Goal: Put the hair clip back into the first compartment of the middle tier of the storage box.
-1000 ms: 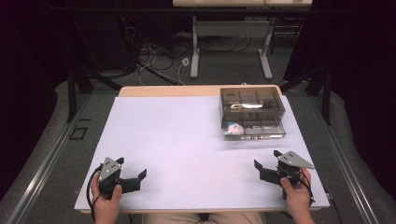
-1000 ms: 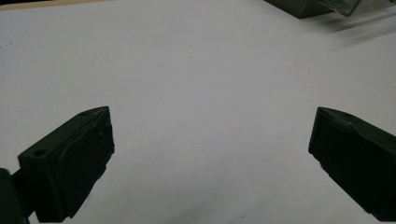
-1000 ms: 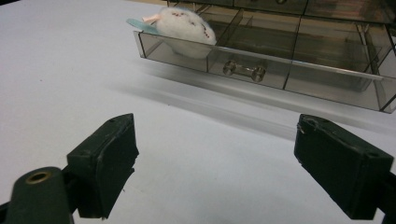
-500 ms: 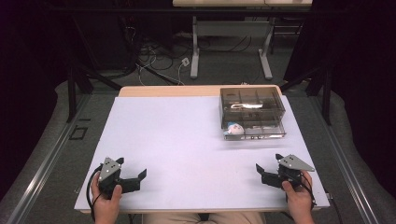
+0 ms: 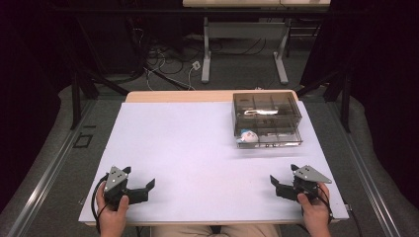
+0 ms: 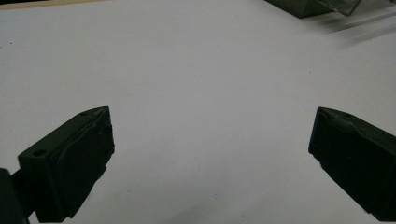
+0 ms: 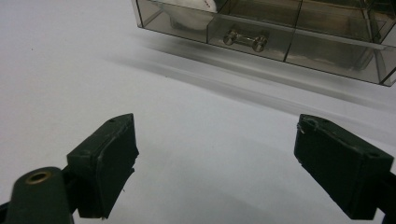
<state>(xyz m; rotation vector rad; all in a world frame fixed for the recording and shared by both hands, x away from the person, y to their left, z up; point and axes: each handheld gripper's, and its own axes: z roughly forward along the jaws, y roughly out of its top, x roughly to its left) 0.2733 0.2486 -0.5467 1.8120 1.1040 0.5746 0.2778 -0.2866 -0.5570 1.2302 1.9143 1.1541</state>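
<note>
A white sheet covers the tabletop (image 5: 197, 148), leaving a strip of pale wood bare along its far edge. The one thing standing on it is a smoky clear plastic drawer box (image 5: 267, 118), well ahead of the right gripper (image 5: 281, 180) and far off across the surface from the left gripper (image 5: 143, 185), with a white object in its front left compartment.
</note>
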